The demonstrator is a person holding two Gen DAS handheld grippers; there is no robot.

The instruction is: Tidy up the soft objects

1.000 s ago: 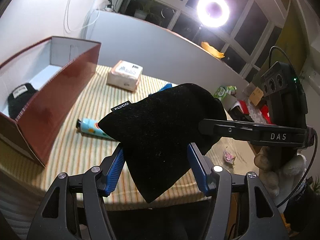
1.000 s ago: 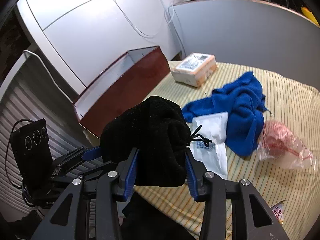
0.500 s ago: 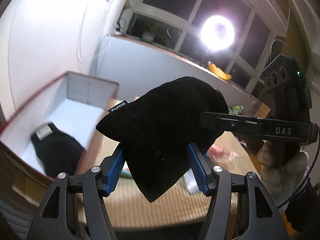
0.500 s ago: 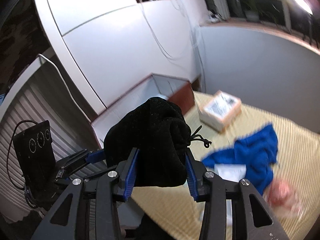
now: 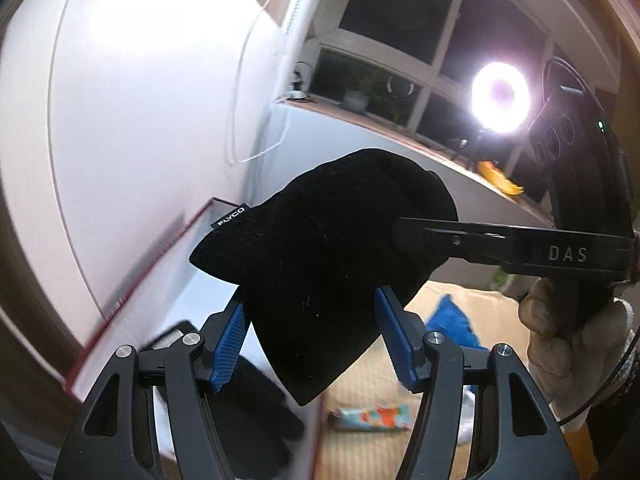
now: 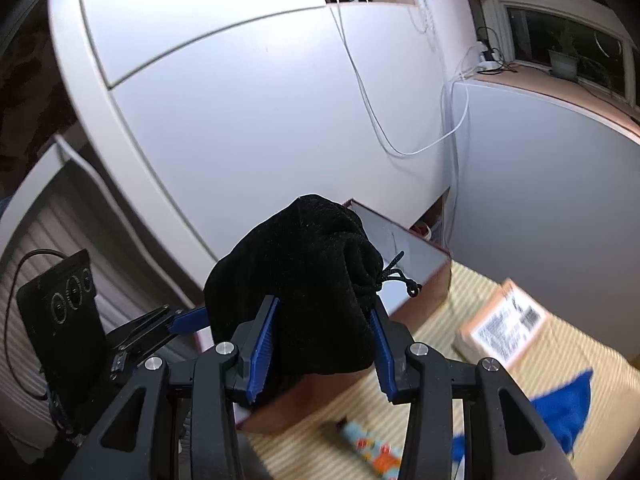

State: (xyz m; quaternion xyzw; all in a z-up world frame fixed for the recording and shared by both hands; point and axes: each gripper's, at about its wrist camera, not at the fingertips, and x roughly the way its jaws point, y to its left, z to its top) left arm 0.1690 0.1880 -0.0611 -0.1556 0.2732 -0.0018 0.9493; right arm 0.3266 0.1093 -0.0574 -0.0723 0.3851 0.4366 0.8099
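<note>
Both grippers are shut on one black drawstring pouch [image 5: 320,256] with a FLYCO tag, held in the air. My left gripper [image 5: 310,320] clamps its lower part between blue pads. My right gripper [image 6: 324,328] clamps the bunched drawstring end [image 6: 304,280]; it also shows in the left wrist view [image 5: 480,240], coming in from the right. The red box [image 6: 400,240] with a white inside lies just behind and below the pouch. A black soft item [image 5: 248,412] lies inside the box.
A striped yellow cloth covers the table [image 6: 532,360]. On it lie a blue cloth [image 6: 560,408], a colourful tube [image 5: 372,418] and a cardboard parcel [image 6: 504,328]. White walls stand behind the box. A ring light [image 5: 500,96] glares at the window.
Both grippers have carried the pouch left and up toward the red box. The box now lies directly below and behind the pouch. The grips are unchanged.
</note>
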